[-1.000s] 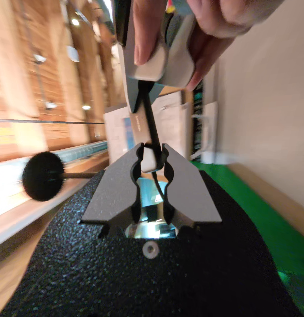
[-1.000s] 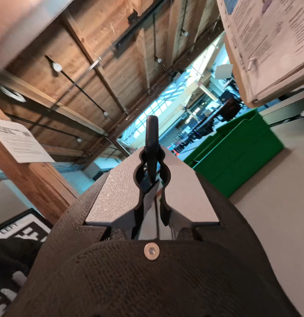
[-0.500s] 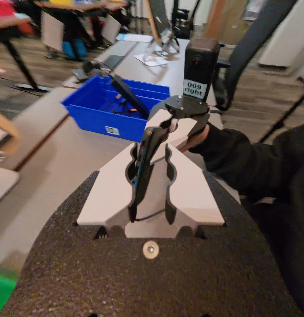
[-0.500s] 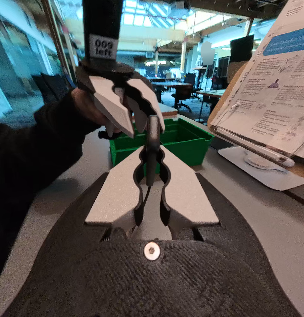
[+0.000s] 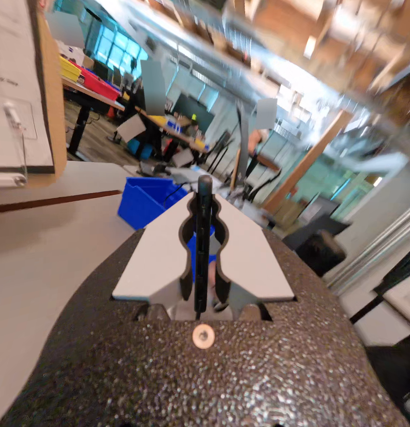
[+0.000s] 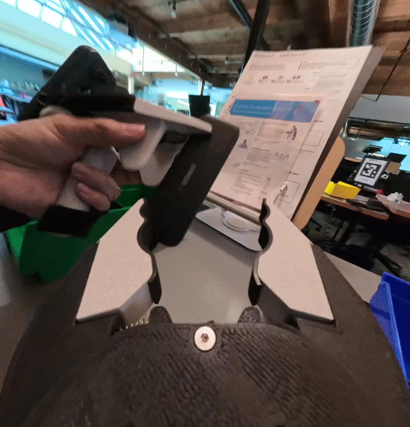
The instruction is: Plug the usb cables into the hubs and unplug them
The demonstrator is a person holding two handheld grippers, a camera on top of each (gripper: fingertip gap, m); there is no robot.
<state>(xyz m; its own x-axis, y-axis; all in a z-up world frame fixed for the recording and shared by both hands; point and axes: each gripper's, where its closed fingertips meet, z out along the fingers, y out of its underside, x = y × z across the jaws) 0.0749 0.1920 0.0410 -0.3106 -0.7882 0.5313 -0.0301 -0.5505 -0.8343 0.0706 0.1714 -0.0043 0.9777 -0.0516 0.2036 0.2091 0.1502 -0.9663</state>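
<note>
The left gripper (image 5: 203, 208) is clenched on the hub (image 5: 202, 242), a flat black slab held edge-on between its fingers, with a thin cable leaving its near end at 6 o'clock. In the right wrist view the same hub (image 6: 190, 182) shows broadside at 10 o'clock, tilted, its lower corner dipping between the fingers of the right gripper (image 6: 203, 217). That gripper's jaws stand wide apart and grasp nothing; the hub lies against the left finger (image 6: 120, 258) only. A green bin (image 6: 51, 251) sits at 9 o'clock, a blue bin (image 6: 398, 323) at 4 o'clock.

Judged from this, the step in hand is settling the hub in one gripper, before any plugging. No usb cable plug is in sight. The next move calls for the right gripper to fetch a plug, perhaps from a bin, and line it up squarely with a port.
</note>
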